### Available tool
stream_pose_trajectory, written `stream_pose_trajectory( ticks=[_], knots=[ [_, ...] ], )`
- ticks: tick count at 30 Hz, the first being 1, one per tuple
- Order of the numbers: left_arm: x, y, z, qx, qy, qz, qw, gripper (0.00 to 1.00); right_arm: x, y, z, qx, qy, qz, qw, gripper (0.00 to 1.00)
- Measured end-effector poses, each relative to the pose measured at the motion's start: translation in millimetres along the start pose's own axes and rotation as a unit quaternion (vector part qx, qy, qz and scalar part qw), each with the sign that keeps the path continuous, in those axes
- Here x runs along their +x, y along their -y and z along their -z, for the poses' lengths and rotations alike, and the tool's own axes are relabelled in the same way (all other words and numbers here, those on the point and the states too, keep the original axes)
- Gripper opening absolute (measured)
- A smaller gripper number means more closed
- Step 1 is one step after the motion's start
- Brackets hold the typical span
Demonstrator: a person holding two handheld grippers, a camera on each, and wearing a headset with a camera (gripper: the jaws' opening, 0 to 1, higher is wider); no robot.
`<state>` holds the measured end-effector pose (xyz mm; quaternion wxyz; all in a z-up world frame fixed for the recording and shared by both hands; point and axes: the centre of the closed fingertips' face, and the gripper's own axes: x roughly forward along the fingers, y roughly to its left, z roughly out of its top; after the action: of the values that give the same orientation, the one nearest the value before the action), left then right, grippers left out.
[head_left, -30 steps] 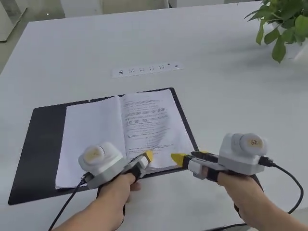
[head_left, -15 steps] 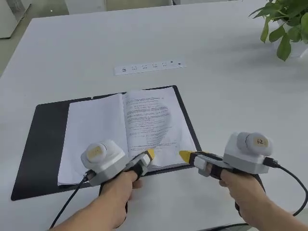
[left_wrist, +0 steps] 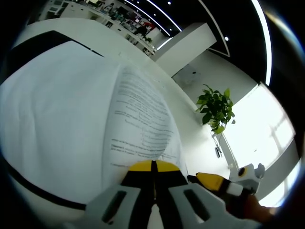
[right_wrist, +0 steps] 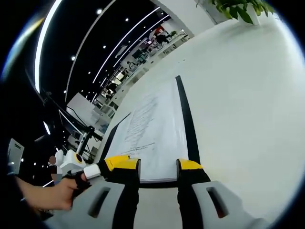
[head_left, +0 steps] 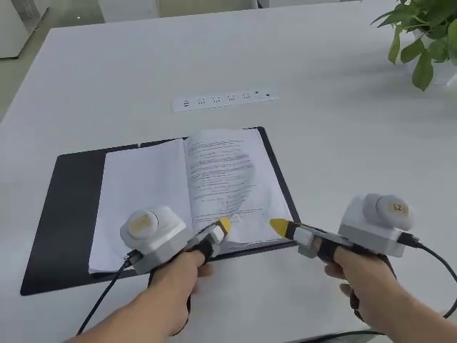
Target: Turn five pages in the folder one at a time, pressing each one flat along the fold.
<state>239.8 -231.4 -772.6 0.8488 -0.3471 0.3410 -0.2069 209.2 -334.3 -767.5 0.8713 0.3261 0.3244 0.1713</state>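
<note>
The left gripper [head_left: 223,227], jaws closed together on nothing, has its tips over the near edge of the printed page [head_left: 225,182]. Just to its right, the right gripper [head_left: 280,227] has its jaws apart at the near corner of the open folder [head_left: 68,214]. Well ahead of both on the table [head_left: 343,128] lies a power strip [head_left: 225,100], and a plant [head_left: 421,36] stands far right.

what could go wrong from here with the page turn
1. The open yellow-tipped right gripper faces the stacked edge of the white printed page in the black folder; it may pinch several sheets.
2. The shut yellow-tipped left gripper sits over that page's lower edge and could pin it.
</note>
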Motion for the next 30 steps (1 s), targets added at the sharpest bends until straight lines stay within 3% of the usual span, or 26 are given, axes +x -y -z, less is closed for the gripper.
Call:
stream_pose_trajectory(
  ticks=[3,11,14,17,19,21,26,30],
  knots=[
    [-0.9,0.9,-0.9,-0.002,0.001,0.003,1.0000,0.00,0.1,2.0,-0.7,0.013,0.001,-0.002,0.9999,0.27],
    [-4.4,4.9,-3.5,-0.009,0.004,0.015,0.9998,0.00,3.3,-6.6,-2.9,-0.005,0.013,-0.017,0.9998,0.35],
    [-4.8,5.2,-3.3,-0.009,0.004,0.016,0.9998,0.00,4.7,-5.3,-3.5,-0.005,0.010,-0.015,0.9998,0.33],
    [-5.2,6.3,-4.0,-0.009,0.004,0.017,0.9998,0.00,5.3,-4.5,-4.3,0.015,0.010,-0.019,0.9997,0.30],
    [-5.6,6.6,-4.5,-0.009,0.004,0.017,0.9998,0.00,6.3,-4.2,-5.0,0.047,0.013,-0.028,0.9984,0.28],
    [-6.5,7.0,-5.3,-0.007,0.004,0.017,0.9998,0.00,6.6,-5.8,-1.6,0.065,0.003,-0.035,0.9973,0.23],
    [-7.7,7.6,-6.8,-0.005,0.005,0.018,0.9998,0.00,5.7,-8.6,3.4,0.056,-0.005,-0.034,0.9978,0.10],
    [-8.1,8.0,-6.6,-0.002,0.005,0.018,0.9998,0.00,3.7,-11.7,0.1,0.091,0.010,-0.043,0.9949,0.07]
  ],
)
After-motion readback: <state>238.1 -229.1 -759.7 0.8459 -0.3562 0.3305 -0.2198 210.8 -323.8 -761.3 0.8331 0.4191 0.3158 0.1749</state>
